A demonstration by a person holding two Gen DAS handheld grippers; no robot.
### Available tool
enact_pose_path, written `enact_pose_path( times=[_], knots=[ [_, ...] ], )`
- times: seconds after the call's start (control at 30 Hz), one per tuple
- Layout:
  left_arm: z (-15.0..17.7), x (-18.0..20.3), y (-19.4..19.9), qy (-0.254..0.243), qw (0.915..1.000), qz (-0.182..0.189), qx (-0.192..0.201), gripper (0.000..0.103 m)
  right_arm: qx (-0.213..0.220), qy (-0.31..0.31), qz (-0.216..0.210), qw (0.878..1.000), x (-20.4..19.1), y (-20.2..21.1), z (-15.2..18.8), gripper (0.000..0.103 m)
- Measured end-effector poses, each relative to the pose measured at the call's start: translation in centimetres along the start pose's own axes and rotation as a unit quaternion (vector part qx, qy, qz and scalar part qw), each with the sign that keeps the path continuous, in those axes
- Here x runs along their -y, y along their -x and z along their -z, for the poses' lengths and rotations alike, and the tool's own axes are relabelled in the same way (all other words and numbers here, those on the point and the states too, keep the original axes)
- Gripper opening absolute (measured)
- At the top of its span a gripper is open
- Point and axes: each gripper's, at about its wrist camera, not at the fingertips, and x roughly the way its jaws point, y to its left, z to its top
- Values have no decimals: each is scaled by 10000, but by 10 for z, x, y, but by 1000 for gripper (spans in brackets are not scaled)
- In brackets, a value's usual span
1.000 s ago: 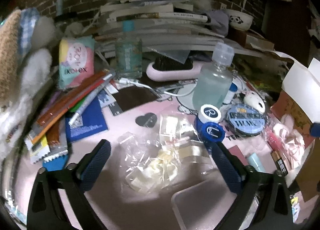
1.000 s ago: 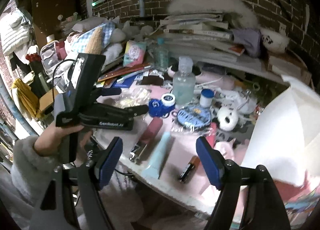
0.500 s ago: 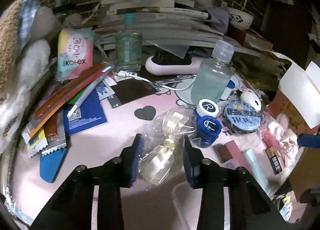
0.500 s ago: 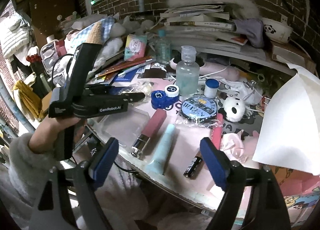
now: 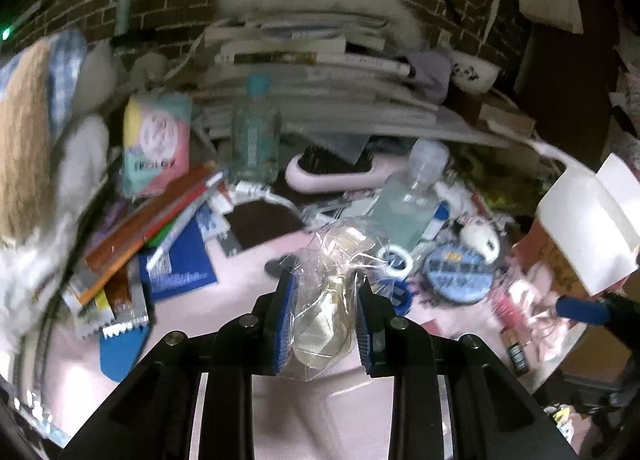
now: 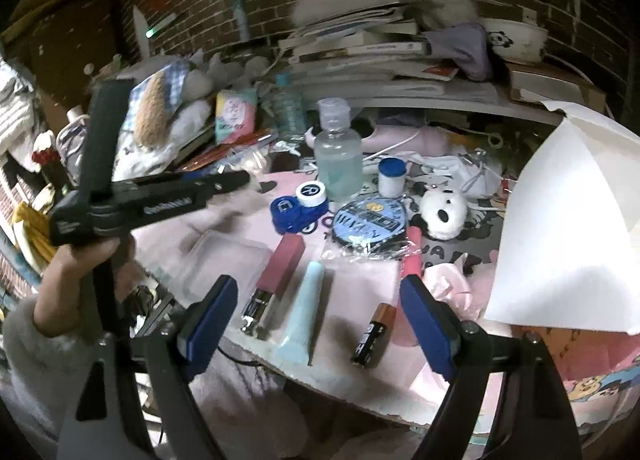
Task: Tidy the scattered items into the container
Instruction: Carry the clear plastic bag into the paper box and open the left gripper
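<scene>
Lifted off the pink mat since 0.5 s ago: cellophane packet [image 5: 326,308], pinched in left gripper [image 5: 325,320]. Right gripper [image 6: 316,324] spread wide above tube [image 6: 302,316].

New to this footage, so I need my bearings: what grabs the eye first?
The left gripper pinches a crinkled clear cellophane bag above the pink table. The right gripper hangs open over a pink tube, pale blue tube and battery at the near edge.
</scene>
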Motion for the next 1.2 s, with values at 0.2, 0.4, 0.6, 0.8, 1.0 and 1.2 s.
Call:
enact_pose_path(
  times=[0.2, 0.4, 0.6, 0.8, 1.0, 1.2],
  knots=[
    [-27, 28, 16, -273, 9985, 397, 267, 22, 110, -166, 205, 9996, 7, 1, -1, 81],
    [-56, 69, 26, -656, 9928, 882, 483, 22, 137, -385, 207, 9990, 17, 1, 2, 82],
    [-81, 119, 32, -1186, 9800, 1500, 544, 22, 287, -461, 338, 9980, 23, 7, 3, 82],
    [-104, 167, 28, -1593, 9628, 2155, 358, 22, 464, -627, 400, 9961, 25, 13, 6, 82],
    [-114, 216, 21, -2046, 9437, 2600, 24, 22, 717, -782, 593, 9926, 22, 17, 10, 82],
    [-119, 260, 4, -2530, 9209, 2907, -583, 22, 845, -868, 623, 9907, 21, 21, 15, 82]
  ],
)
